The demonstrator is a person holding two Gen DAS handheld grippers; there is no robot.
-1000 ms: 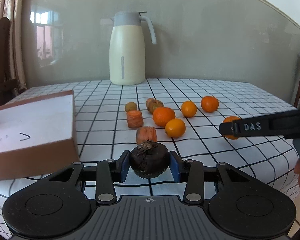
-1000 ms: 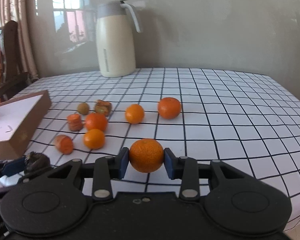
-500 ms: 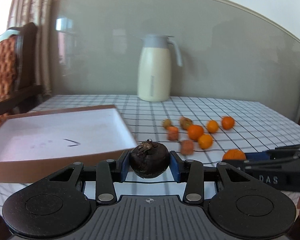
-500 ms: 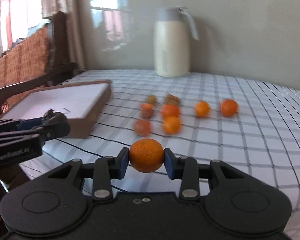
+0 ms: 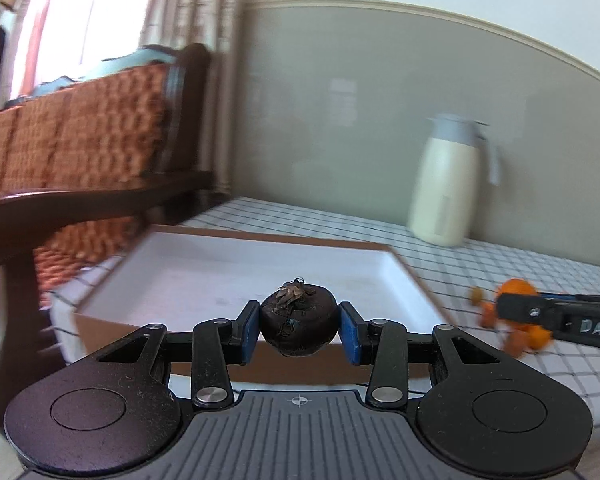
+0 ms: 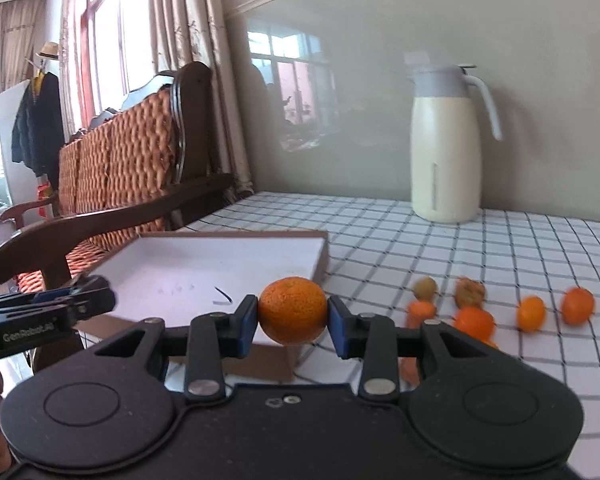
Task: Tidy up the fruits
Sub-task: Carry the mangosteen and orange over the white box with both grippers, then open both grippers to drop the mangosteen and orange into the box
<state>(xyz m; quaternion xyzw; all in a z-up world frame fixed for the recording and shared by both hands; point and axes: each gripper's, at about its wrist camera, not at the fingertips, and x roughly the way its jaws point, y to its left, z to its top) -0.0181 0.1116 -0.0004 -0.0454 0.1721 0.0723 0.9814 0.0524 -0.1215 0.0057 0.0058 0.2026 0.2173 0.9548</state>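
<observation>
Your left tool (image 5: 299, 330) is closed on a dark round fruit (image 5: 299, 322), its blue pads pressed against the two flanks with the dried calyx facing up; it hangs above the near wall of the shallow box (image 5: 404, 265), which is white inside. Your right tool (image 6: 292, 325) has a tangerine (image 6: 292, 310) pinched the same way, across its widest part, in front of the box's near corner.

Both fruits look light and firm-skinned but likely soft beneath, so the present squeeze seems about enough (more would probably bruise the tangerine or split the dark one's rind). Being round, each will likely roll once let go, so set them low onto the box floor instead of dropping them.

The rest lies on the checked surface (image 6: 500, 248) to the right of the box: several small oranges (image 6: 577, 305), a greenish fruit (image 6: 425, 287) and a brownish one (image 6: 470, 292), blurred here. Take those across the middle too. A cream jug (image 6: 446, 148) stands well behind, clear of your path.
</observation>
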